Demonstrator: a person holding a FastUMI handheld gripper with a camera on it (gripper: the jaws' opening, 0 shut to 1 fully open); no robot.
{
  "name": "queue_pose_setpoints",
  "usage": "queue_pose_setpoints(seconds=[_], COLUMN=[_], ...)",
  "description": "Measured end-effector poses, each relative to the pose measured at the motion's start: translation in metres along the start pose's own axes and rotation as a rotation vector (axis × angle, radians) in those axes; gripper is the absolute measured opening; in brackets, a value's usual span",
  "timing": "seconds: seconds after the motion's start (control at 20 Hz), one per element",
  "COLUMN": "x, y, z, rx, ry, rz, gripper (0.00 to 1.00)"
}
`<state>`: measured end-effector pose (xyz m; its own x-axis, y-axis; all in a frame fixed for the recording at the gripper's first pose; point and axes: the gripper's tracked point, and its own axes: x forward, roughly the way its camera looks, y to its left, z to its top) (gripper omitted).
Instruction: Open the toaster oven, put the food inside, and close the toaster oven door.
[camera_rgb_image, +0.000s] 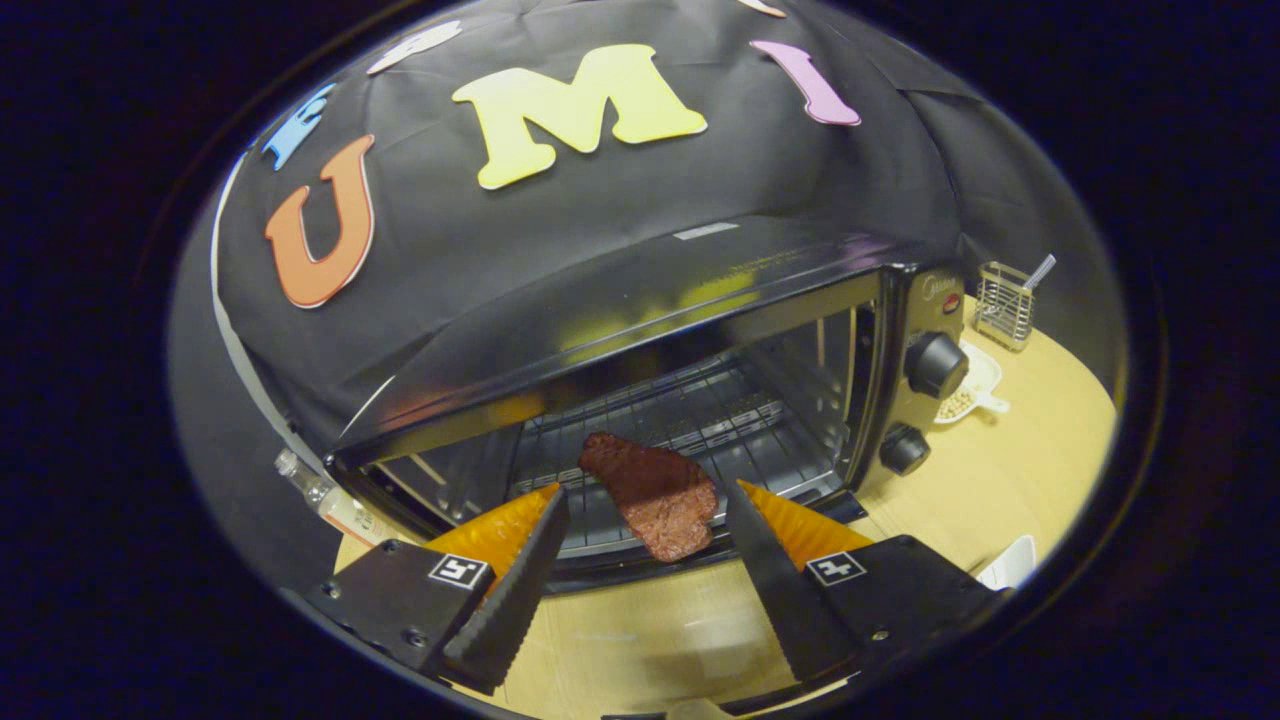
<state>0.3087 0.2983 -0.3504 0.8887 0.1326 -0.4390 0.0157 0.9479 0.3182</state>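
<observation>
Presently: toaster oven (700, 330) stands open on a light wooden table (1000, 480), black cloth wall behind it. Oven taken as the landmark.

Door not clearly visible; the cavity is open to view, with a wire rack (680, 420) running across the inside.

Food: a reddish-brown slab of meat (655, 492), steak-like, lies on the front part of the rack. Its wider end reaches the oven's front edge; the narrower end points deeper into the cavity.

Gripper (645, 510): fingers spread wide, grasping nothing. The tips sit at the oven's front opening, one to each side of the meat, neither finger touching it. Meat lies between the tips and a little ahead of them.

Oven's control panel carries two black knobs, upper (936, 364) and lower (904, 449), with a small red light (951, 303) above them.

Beyond the control side of the oven: a wire mesh holder (1003, 304) with a utensil handle sticking out, and nearer the oven a white dish (975, 385) holding small pale pieces.

At the oven's opposite side: a clear bottle (325, 500), lying tilted against the cloth.
</observation>
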Motion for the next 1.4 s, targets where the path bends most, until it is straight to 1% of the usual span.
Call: queue_pose_setpoints(seconds=[0.15,0.4,0.65,0.8,0.95,1.1,1.2,1.4], x=[-0.027,-0.077,-0.123,-0.146,-0.165,-0.176,-0.182,-0.184], y=[-0.006,-0.011,-0.033,-0.046,-0.056,-0.065,-0.066,-0.066], z=[0.002,-0.004,-0.004,-0.018,-0.044,-0.075,-0.094,-0.142], rx=[-0.078,-0.157,-0.238,-0.304,-0.323,-0.367,-0.385,-0.378], ry=[0.009,0.049,0.078,0.123,0.182,0.242,0.276,0.395], rz=[-0.005,0.026,0.026,0.023,0.017,0.006,0.012,0.036], gripper=[1.00,1.00,1.00,1.00,1.00,1.00,1.00,1.00])
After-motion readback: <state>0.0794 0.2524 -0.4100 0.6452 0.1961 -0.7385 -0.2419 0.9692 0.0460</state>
